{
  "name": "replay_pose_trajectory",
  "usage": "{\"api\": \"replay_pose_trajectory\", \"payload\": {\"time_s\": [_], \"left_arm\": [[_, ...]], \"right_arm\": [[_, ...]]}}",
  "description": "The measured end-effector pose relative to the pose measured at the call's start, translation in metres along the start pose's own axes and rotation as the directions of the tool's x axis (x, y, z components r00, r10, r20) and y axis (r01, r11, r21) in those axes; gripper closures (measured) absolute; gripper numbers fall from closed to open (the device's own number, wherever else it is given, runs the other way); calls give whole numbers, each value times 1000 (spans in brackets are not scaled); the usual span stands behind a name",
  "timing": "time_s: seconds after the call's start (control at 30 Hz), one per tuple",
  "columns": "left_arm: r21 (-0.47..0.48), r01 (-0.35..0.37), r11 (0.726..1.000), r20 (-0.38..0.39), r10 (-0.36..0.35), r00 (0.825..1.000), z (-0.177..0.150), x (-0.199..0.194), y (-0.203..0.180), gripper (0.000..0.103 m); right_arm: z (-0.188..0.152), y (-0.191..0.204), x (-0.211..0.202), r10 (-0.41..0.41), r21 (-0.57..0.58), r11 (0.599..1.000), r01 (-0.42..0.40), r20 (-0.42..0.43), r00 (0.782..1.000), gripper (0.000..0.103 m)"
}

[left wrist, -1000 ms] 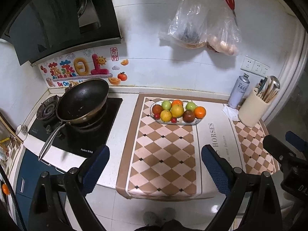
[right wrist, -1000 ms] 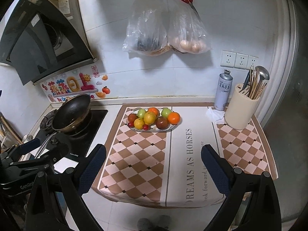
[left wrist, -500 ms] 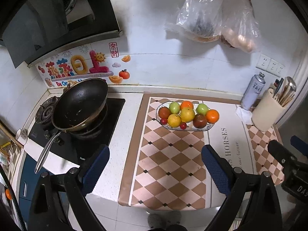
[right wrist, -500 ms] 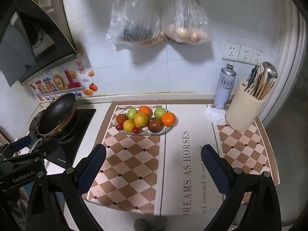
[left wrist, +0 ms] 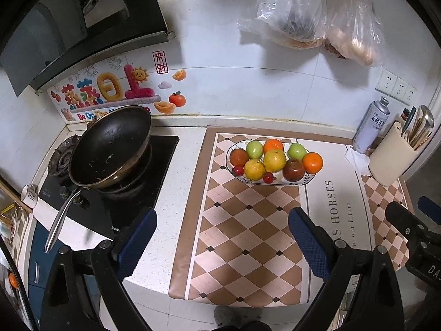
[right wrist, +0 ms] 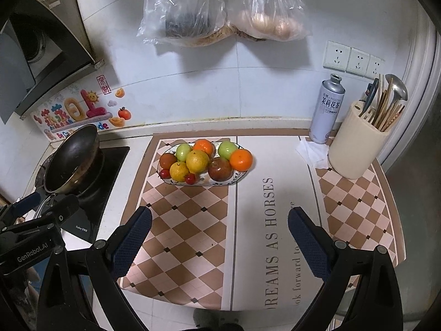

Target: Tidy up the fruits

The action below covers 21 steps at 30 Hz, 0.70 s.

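An oval patterned plate (left wrist: 311, 178) (right wrist: 236, 179) sits at the back of the checkered mat and holds a pile of fruit: green apples (left wrist: 253, 149), oranges (left wrist: 312, 162) (right wrist: 241, 160), yellow citrus (left wrist: 274, 160) (right wrist: 197, 161), dark red fruits (left wrist: 293, 170) (right wrist: 219, 168) and small red ones (left wrist: 268, 177). My left gripper (left wrist: 222, 222) is open and empty over the mat's front. My right gripper (right wrist: 220, 222) is open and empty, also short of the plate. The right gripper's body also shows in the left wrist view (left wrist: 413, 231).
A black wok (left wrist: 110, 146) sits on the gas stove at the left. A spray can (right wrist: 328, 109), a tissue (right wrist: 311, 150) and a cream utensil holder (right wrist: 358, 143) stand at the back right. Two plastic bags (right wrist: 220, 8) hang on the wall above. The counter's front edge is just below the grippers.
Both grippers have moved forward and lower toward the counter; the plate of fruit looks larger and nearer. Both stay open and empty.
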<state>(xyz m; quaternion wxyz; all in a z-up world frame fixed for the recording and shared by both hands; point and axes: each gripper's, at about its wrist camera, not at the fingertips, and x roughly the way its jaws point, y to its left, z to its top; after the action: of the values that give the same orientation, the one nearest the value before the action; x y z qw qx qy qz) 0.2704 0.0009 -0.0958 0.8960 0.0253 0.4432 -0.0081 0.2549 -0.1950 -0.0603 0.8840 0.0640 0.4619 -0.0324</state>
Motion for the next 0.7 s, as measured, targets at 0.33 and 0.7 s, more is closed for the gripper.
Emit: {"api": "replay_pose_trajectory", "payload": {"time_s": [0.33, 0.7], "left_arm": [[-1, -6, 1000, 15, 6, 1000, -4, -6, -1, 0], [-1, -1, 1000, 43, 1, 999, -7, -18, -3, 0]], "right_arm": [[-2, -1, -13, -13, -6, 1000, 14, 22, 1000, 2], [-8, -4, -29, -24, -4, 1000, 24, 47, 999, 2]]}}
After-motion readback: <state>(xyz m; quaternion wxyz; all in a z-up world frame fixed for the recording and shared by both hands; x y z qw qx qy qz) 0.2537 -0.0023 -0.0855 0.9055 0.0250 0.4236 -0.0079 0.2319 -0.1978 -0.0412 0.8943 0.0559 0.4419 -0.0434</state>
